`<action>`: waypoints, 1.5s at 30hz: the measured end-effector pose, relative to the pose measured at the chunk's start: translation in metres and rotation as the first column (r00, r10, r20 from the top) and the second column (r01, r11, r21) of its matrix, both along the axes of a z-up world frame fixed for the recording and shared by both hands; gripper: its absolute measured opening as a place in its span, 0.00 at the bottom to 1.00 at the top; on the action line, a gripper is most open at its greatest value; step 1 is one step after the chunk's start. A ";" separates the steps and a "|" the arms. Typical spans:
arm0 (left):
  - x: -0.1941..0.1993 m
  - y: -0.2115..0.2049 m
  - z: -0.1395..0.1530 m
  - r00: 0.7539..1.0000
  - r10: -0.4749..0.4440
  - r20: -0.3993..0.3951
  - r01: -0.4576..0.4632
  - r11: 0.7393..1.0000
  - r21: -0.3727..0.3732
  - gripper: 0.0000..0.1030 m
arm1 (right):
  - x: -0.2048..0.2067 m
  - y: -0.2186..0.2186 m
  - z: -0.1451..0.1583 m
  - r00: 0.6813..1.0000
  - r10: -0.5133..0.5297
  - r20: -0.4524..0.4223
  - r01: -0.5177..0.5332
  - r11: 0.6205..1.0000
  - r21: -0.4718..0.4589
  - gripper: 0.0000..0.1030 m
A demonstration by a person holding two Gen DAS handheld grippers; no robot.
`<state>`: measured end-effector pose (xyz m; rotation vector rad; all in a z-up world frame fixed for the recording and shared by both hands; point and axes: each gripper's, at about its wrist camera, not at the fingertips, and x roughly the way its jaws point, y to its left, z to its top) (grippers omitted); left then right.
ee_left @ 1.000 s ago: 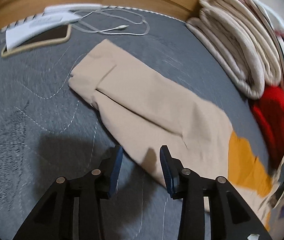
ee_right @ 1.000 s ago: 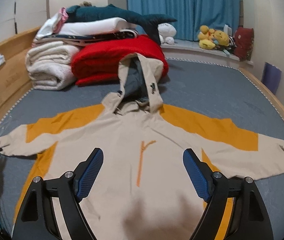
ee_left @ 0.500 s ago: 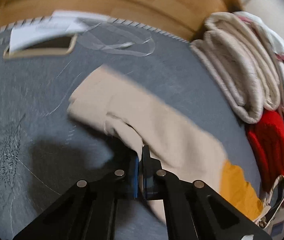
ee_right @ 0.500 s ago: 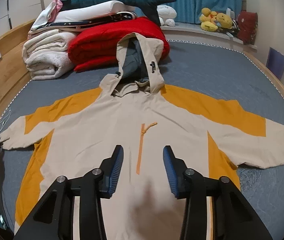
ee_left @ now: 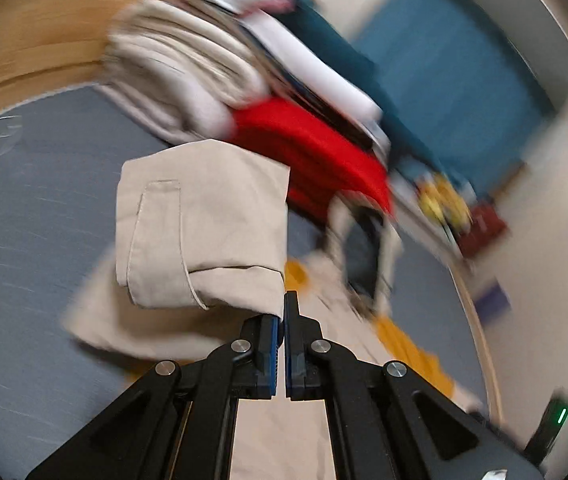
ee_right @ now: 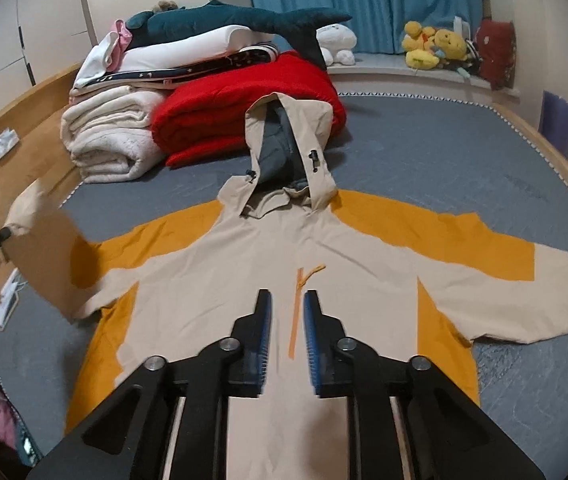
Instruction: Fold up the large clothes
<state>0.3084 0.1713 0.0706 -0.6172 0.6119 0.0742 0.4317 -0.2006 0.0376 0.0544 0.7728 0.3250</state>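
Observation:
A beige and orange hooded jacket [ee_right: 268, 264] lies face up on the grey bed, hood toward the far end. My left gripper [ee_left: 283, 312] is shut on the jacket's left sleeve cuff [ee_left: 204, 232] and holds it lifted off the bed. In the right wrist view the lifted sleeve [ee_right: 40, 232] hangs from the left gripper [ee_right: 2, 234] at the left edge. My right gripper [ee_right: 287, 312] hovers over the jacket's chest, either side of the orange zipper [ee_right: 298, 312]. Its jaws stand a narrow gap apart and hold nothing. The right sleeve [ee_right: 524, 292] lies flat.
A pile of folded blankets [ee_right: 112, 140], a red quilt [ee_right: 252, 112] and a plush shark [ee_right: 236, 20] lies beyond the hood. Stuffed toys [ee_right: 436, 44] sit on the sill under blue curtains. A wooden bed frame [ee_right: 24, 120] runs along the left. A phone and cable [ee_right: 8, 300] lie at the bed's left edge.
My left gripper closed on the sleeve cuff and lifted it, swinging toward the jacket body. My right gripper narrowed from wide open to a small gap and lowered toward the chest.

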 end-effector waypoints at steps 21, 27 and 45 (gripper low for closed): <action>0.066 -0.127 -0.094 0.828 -0.371 -0.421 0.380 0.923 -0.065 0.32 | 0.018 0.024 -0.050 0.988 0.009 -0.157 -0.011 1.000 -0.013 0.37; 0.063 -0.085 -0.077 0.876 -0.233 -0.422 0.291 0.954 0.077 0.33 | 0.022 0.050 -0.080 0.978 0.038 -0.206 -0.044 0.999 -0.024 0.40; 0.064 -0.029 -0.073 0.899 -0.144 -0.414 0.172 0.985 0.030 0.33 | 0.032 0.122 -0.160 0.937 0.163 -0.308 -0.216 0.965 -0.148 0.00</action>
